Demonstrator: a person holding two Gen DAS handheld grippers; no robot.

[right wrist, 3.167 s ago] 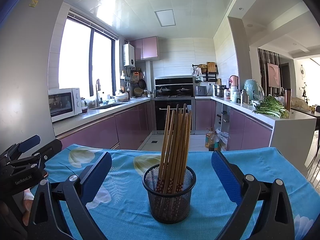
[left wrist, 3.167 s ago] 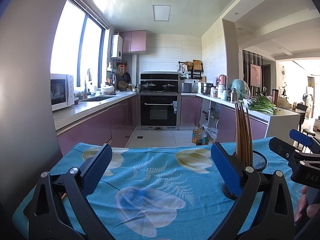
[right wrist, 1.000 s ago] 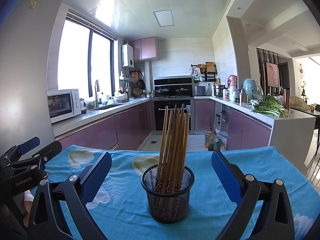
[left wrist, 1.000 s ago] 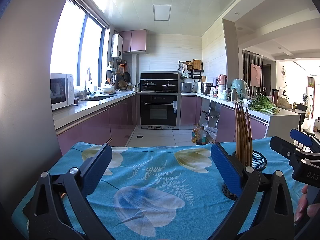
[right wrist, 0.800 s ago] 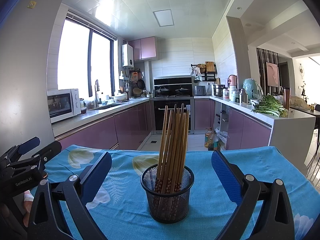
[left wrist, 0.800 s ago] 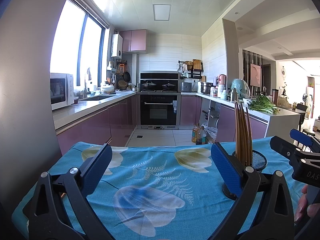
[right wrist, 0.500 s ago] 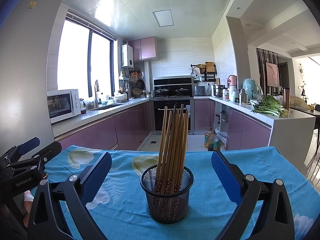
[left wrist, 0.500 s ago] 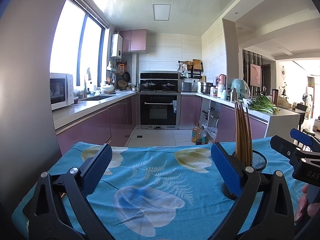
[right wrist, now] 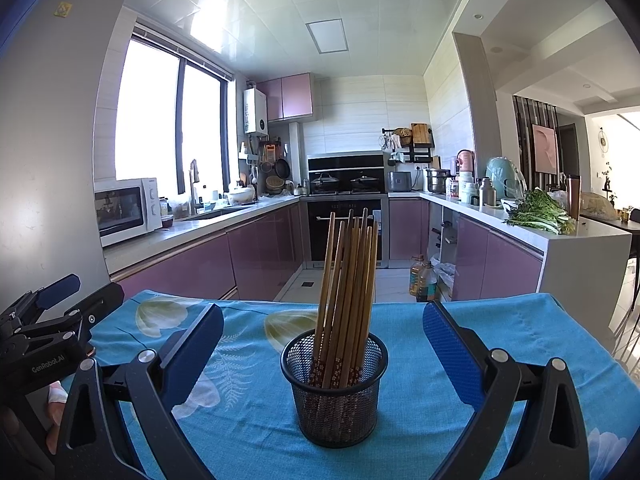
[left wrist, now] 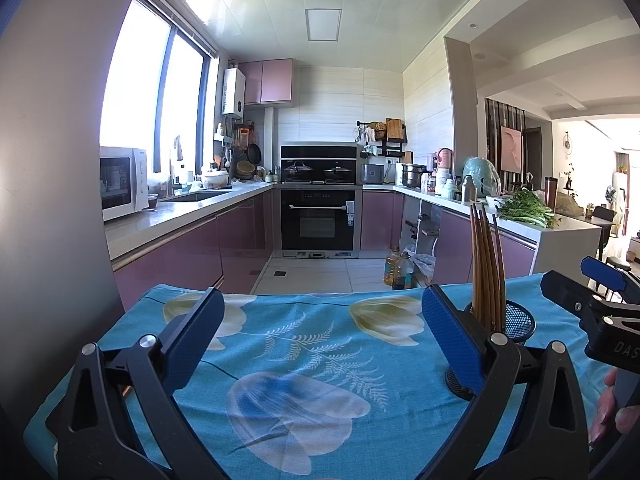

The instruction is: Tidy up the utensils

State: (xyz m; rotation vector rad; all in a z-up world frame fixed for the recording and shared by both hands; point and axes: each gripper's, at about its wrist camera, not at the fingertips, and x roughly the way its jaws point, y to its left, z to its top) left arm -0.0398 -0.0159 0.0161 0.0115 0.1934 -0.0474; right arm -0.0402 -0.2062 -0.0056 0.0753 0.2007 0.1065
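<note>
Behind the table with the blue flowered cloth (right wrist: 460,432) was a kitchen with purple cabinets, and on the cloth stood the black mesh holder (right wrist: 335,392) with the wooden chopsticks (right wrist: 347,296) upright inside, all leaning together. You held the right gripper (right wrist: 323,344) wide open and empty, its jaws on either side of the holder but not touching it, probably so that it could close on the holder or reach for the sticks. Your left gripper (left wrist: 318,330) was also fully open and empty, over bare cloth, apparently kept aside to leave room for the right one.
</note>
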